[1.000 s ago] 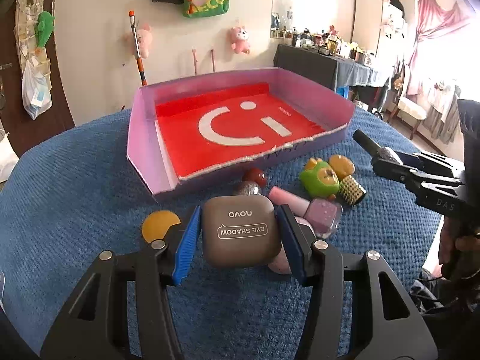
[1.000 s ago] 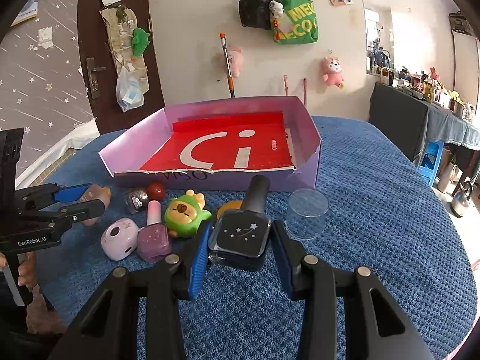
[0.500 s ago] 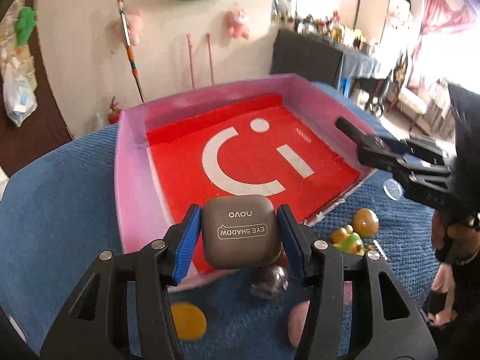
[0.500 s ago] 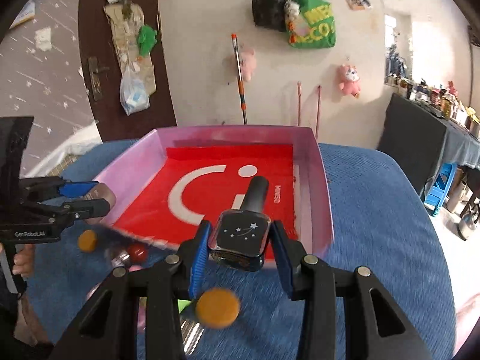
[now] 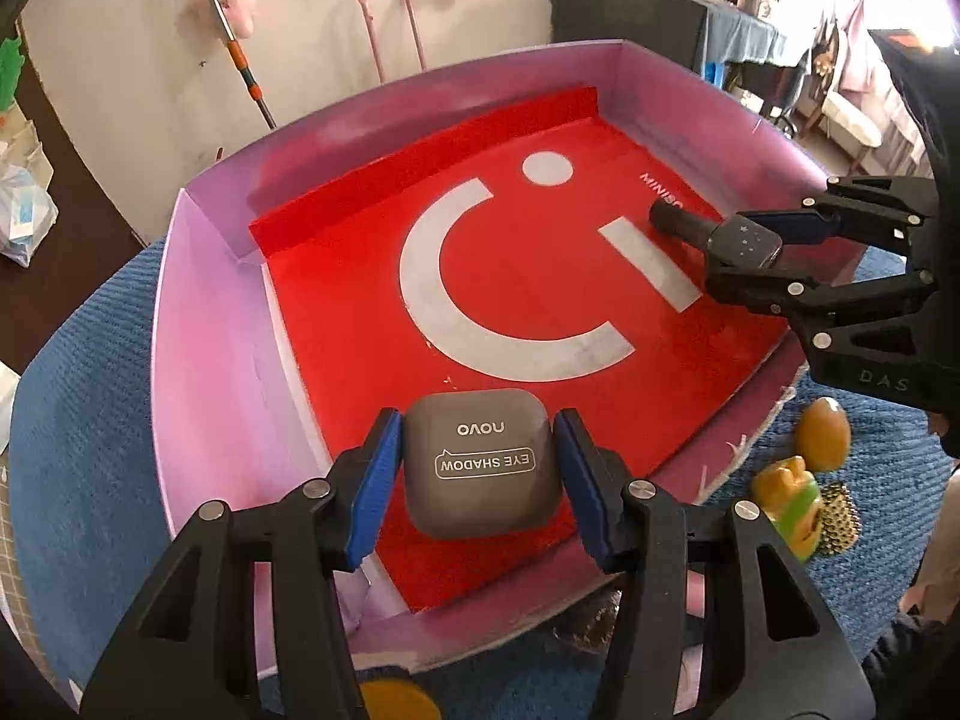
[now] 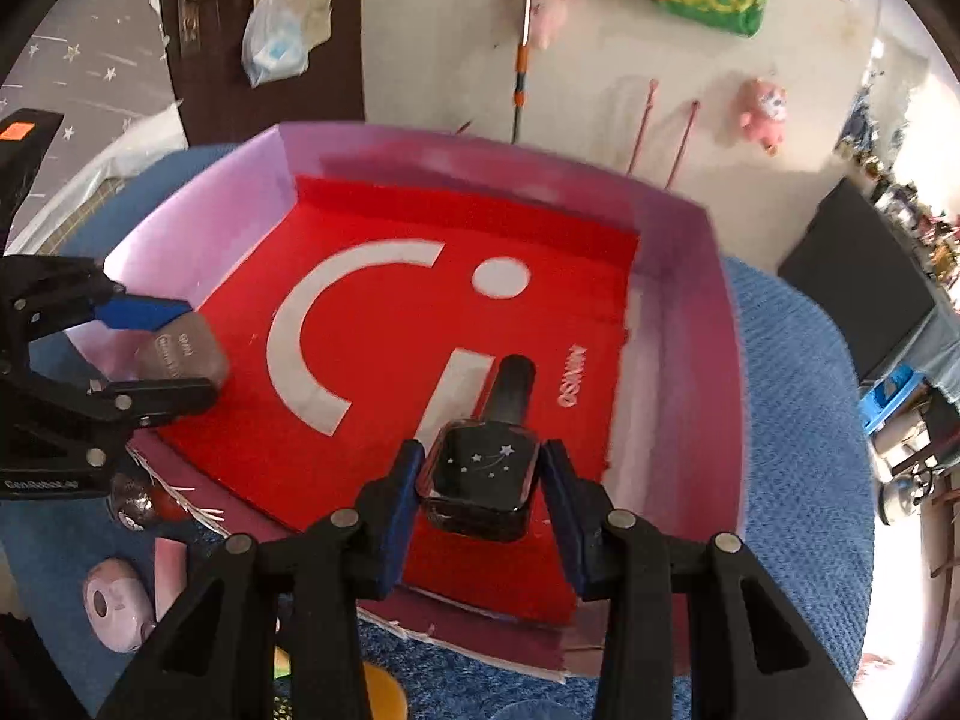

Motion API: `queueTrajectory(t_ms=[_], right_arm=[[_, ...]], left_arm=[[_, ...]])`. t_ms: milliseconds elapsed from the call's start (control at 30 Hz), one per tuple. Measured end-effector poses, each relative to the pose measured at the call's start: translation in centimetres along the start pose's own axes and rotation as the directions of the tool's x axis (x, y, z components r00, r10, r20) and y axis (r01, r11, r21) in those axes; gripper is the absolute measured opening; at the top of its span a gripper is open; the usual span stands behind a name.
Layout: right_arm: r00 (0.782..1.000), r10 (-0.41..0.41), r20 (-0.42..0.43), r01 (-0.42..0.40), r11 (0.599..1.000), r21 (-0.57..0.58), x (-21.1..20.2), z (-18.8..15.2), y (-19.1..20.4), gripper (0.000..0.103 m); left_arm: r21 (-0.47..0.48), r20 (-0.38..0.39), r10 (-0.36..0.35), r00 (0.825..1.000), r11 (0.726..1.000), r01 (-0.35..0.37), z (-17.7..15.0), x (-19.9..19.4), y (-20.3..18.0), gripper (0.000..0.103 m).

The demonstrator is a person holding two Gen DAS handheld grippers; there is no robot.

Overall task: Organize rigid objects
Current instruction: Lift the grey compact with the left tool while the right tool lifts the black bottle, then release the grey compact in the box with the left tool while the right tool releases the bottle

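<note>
The left gripper [image 5: 477, 468] pinches a grey eye-shadow case [image 5: 480, 463] flat between its blue pads, printed lid upward. The flat hold looks chosen so that the case can be set straight down on its base. It hangs over the near left part of the pink box [image 5: 204, 372], above the red lining [image 5: 528, 276] and close to the left wall. The right gripper [image 6: 480, 492] is clamped on the square body of a dark nail-polish bottle [image 6: 489, 474], the black cap pointing forward toward the far wall. That bottle is over the right half of the lining, near the right wall, so the two loads should land well apart. Whether either item already touches the lining cannot be told.

Both tools tilt steeply downward into the box, each entering over the near edge. Outside that edge, on the blue cloth [image 5: 90, 480], a green toy [image 5: 789, 507], an orange disc [image 5: 825, 435] and a pale pink gadget [image 6: 117, 612] wait to be sorted.
</note>
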State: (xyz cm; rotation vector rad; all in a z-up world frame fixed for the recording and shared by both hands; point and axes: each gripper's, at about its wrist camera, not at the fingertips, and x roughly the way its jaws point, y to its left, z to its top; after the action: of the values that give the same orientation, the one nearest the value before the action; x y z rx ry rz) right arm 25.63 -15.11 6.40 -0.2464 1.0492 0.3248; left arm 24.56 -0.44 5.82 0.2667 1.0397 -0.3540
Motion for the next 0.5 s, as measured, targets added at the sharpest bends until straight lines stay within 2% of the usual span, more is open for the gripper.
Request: queueTrajectory(t_ms=[133,500], right_arm=[[0.998,-0.049,-0.033,0.047,0.998,-0.044,0.9,-0.1,0.3,0.043],[0.996,-0.032,-0.086,0.028,0.999,-0.044,1.6,-0.1,0.4,0.042]], left_arm=[[-0.002,-0.02,0.001,1.0,1.0,-0.001,-0.3,0.6,0.2,0.05],[-0.017,-0.035,-0.016,0.999,1.0,0.016,-0.2,0.9,0.9,0.05]])
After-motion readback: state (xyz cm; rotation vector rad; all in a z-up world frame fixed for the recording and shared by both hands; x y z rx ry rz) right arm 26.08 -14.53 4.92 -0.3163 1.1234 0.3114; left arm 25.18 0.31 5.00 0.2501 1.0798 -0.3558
